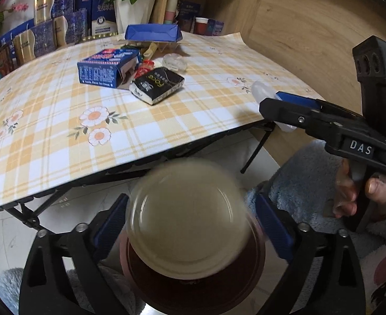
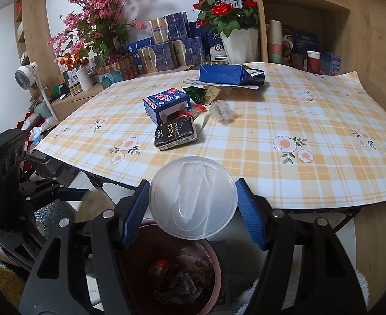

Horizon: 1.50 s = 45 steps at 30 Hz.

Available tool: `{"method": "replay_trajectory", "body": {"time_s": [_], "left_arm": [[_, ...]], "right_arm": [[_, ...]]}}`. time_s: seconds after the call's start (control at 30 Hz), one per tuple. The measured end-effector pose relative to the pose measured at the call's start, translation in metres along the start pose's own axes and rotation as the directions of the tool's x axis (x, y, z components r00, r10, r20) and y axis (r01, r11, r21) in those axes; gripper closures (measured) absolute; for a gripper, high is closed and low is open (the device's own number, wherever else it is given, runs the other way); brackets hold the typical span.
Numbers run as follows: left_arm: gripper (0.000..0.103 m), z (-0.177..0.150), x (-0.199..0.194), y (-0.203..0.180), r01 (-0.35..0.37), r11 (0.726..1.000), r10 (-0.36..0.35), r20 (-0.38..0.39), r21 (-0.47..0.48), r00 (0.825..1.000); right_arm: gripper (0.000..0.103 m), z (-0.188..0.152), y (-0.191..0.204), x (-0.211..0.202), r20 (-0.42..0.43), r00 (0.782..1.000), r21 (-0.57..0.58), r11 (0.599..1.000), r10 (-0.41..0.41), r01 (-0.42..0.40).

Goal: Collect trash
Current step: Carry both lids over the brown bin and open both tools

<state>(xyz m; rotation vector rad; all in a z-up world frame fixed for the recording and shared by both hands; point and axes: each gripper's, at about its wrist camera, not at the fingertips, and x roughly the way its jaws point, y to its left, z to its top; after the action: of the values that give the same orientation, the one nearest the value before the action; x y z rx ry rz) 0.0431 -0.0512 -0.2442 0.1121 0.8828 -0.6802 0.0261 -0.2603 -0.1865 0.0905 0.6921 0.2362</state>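
Trash is about to go in: both grippers hang off the near table (image 2: 311, 181) edge above a reddish bin (image 2: 214, 283) that already holds crumpled scraps. The left gripper (image 1: 190, 218) has its jaws spread around a blurred, pale round lid (image 1: 187, 218); the blur hides whether the pads touch it, so I cannot tell if it is gripped or already falling. The right gripper (image 2: 193, 199) has a clear plastic lid (image 2: 193, 197) between its jaws, the blue pads seemingly just at its rim, so the hold looks light at best. The risks lie there. A thin disc let go off-centre could catch air, clip the rim and slide onto the floor beside the bin. With both grippers crowded over one opening, they could knock each other or tip the bin. More litter waits on the table: a blue carton (image 2: 166, 105), a black tissue pack (image 2: 176, 136), a crumpled clear wrapper (image 2: 220, 111) and a flattened blue box (image 2: 229, 74).
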Motion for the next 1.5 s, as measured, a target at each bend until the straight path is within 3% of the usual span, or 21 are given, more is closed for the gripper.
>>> {"method": "replay_trajectory", "body": {"time_s": [0.1,0.2,0.37,0.57,0.87,1.1,1.23,1.5], "left_arm": [[0.009,0.001,-0.005,0.003,-0.027,1.000,0.028,0.019,-0.015,0.999],[0.009,0.003,-0.018,0.012,-0.076,0.995,0.082,0.084,-0.069,0.993],[0.007,0.005,-0.041,0.033,-0.142,0.973,0.174,0.172,-0.184,0.970],[0.006,0.004,-0.057,0.051,-0.210,0.938,0.272,0.209,-0.274,0.939],[0.006,-0.002,-0.064,0.065,-0.222,0.916,0.301,0.208,-0.336,0.931],[0.006,-0.005,-0.066,0.068,-0.215,0.909,0.303,0.209,-0.358,0.930],[0.006,-0.005,-0.067,0.068,-0.216,0.908,0.303,0.208,-0.360,0.930],[0.006,-0.006,-0.067,0.068,-0.217,0.907,0.305,0.209,-0.361,0.929]], "right_arm": [[0.036,0.000,-0.001,0.000,0.000,1.000,0.007,1.000,0.001,-0.001],[0.036,-0.001,0.001,0.000,-0.005,1.000,-0.007,1.000,0.002,-0.002],[0.036,-0.003,0.010,0.004,-0.028,1.000,-0.054,0.998,0.011,-0.013],[0.036,-0.009,0.032,0.015,-0.089,0.995,-0.145,0.988,0.042,-0.054],[0.036,-0.025,0.063,0.031,-0.200,0.977,-0.270,0.955,0.069,-0.123],[0.036,-0.031,0.070,0.036,-0.242,0.968,-0.293,0.945,0.073,-0.144],[0.016,-0.031,0.070,0.034,-0.231,0.970,-0.295,0.946,0.069,-0.138],[0.012,-0.024,0.060,0.028,-0.188,0.981,-0.253,0.962,0.051,-0.099]]}}
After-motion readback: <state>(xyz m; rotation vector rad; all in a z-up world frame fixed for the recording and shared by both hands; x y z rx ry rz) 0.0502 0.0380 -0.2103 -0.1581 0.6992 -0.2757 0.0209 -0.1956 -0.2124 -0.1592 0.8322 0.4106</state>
